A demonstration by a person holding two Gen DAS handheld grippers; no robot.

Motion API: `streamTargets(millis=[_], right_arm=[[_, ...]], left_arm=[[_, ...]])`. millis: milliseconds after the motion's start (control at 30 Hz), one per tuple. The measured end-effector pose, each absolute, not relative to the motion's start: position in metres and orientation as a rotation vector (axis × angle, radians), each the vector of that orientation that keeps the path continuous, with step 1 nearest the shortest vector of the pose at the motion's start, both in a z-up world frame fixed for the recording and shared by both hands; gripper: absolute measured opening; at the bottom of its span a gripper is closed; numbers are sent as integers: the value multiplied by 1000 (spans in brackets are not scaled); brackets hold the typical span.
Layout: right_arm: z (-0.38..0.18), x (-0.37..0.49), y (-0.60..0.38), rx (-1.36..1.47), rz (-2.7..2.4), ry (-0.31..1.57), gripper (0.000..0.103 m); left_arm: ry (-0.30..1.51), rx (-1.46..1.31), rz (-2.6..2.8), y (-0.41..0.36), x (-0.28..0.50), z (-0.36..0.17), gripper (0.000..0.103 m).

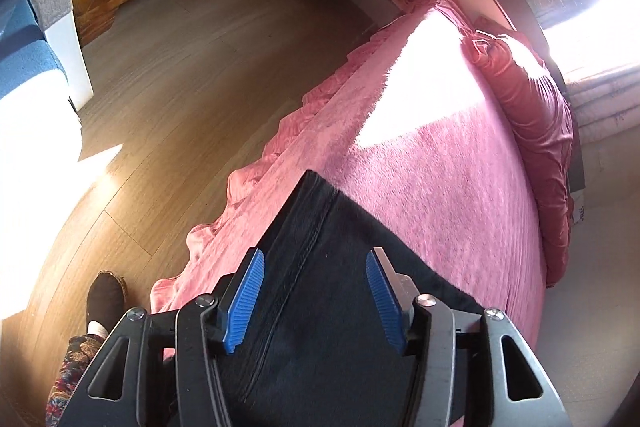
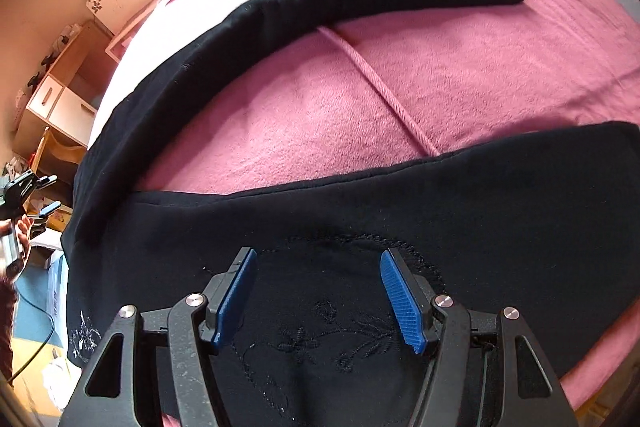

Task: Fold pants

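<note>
Fingers (image 2: 394,291) apart over black pants (image 2: 480,211) — pink bedspread (image 2: 440,75), red pillow (image 1: 532,131) beyond

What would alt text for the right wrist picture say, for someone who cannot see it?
Black pants lie spread on a pink bedspread, their two legs apart with a pink cord on the blanket between them. The right hand-held gripper, blue fingers open, hangs above embroidered flowers on the fabric.

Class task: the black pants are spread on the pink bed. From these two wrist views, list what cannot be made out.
- Waistband of the pants: right wrist view, hidden behind the right tool and cut by the bottom edge.
- Pants' lower part: left wrist view, covered by the left tool.
- Bed near the window: left wrist view, washed out by glare.
</note>
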State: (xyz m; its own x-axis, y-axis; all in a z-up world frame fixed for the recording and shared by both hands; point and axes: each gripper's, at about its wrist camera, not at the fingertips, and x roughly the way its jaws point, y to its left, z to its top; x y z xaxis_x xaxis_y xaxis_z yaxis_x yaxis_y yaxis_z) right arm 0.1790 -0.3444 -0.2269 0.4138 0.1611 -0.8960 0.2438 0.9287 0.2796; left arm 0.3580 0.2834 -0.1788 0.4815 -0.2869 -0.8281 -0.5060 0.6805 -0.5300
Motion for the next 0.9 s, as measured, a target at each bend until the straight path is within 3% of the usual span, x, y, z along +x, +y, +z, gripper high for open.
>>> streamTargets(millis=[300, 367, 400, 467, 500, 900], right_arm=[[-245, 185, -342, 385, -86, 1203, 68], [-246, 188, -342, 374, -88, 1206, 69], [-246, 188, -342, 370, -87, 1206, 69], [-247, 188, -340, 358, -86, 1208, 70], [-250, 192, -338, 356, -87, 1209, 70], [-231, 193, -344, 364, -75, 1159, 69]], left_arm=[[1160, -824, 215, 282, 418, -213, 55], [1175, -795, 229, 279, 424, -216, 39], [1179, -771, 217, 275, 427, -216, 24], [1164, -687, 197, 265, 428, -209, 16], [1139, -652, 181, 261, 425, -202, 6], [787, -612, -281, 215, 293, -77, 4]])
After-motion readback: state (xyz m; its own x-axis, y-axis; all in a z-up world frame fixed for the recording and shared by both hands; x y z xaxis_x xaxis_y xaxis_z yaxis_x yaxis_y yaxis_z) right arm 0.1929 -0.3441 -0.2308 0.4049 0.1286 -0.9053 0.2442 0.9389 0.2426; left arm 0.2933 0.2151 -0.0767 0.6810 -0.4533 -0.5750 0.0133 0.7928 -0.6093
